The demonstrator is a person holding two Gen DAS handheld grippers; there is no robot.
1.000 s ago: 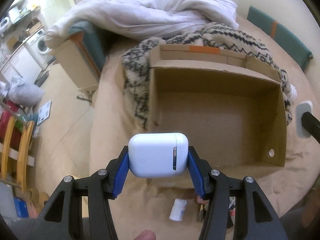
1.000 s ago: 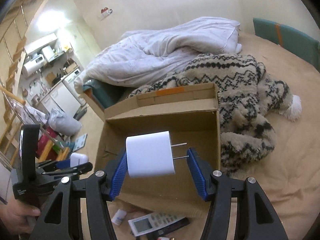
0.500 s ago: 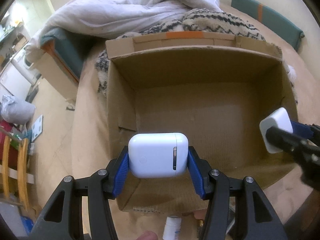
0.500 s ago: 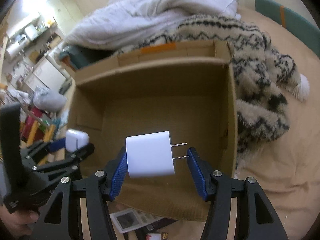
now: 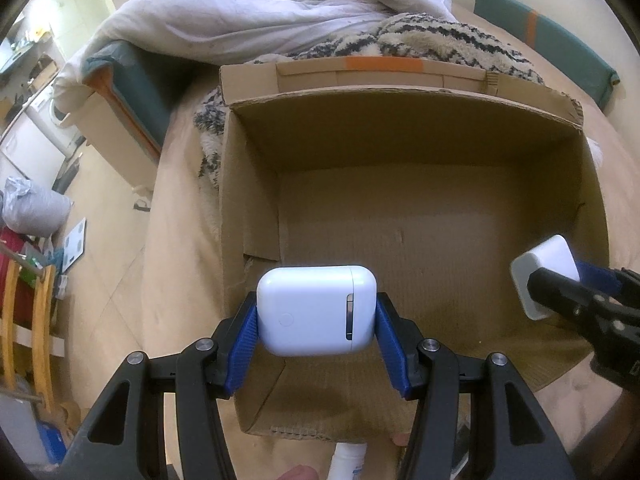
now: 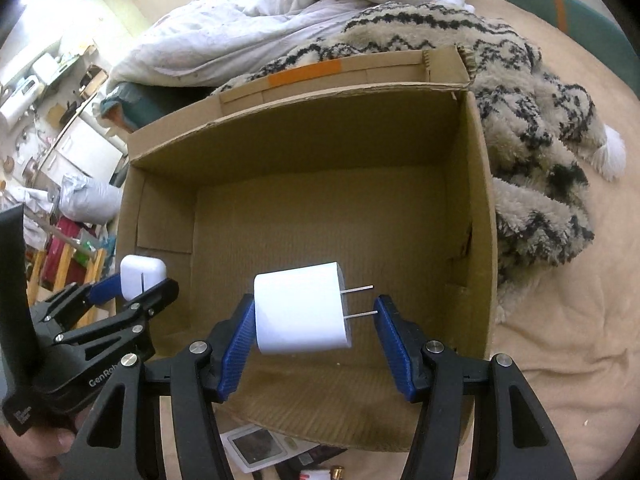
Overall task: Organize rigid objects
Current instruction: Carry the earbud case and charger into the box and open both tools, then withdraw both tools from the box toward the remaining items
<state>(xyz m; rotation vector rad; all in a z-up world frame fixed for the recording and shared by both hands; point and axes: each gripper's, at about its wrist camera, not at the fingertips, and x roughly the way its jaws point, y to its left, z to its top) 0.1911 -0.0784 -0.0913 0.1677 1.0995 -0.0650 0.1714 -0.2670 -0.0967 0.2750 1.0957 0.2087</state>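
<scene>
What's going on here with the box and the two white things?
A person holds a gripper in each hand over an open cardboard box on a bed. The left gripper is clamped on a white earbud case; the right gripper holds a white plug charger, prongs pointing to one side. Both items hang above the box floor, which looks empty. Neither has been let go yet. A few small items lie on the bed in front of the box.

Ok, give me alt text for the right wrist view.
The right gripper holds a white charger, prongs pointing right, over an open cardboard box. At left, the left gripper holds a white earbud case.
</scene>
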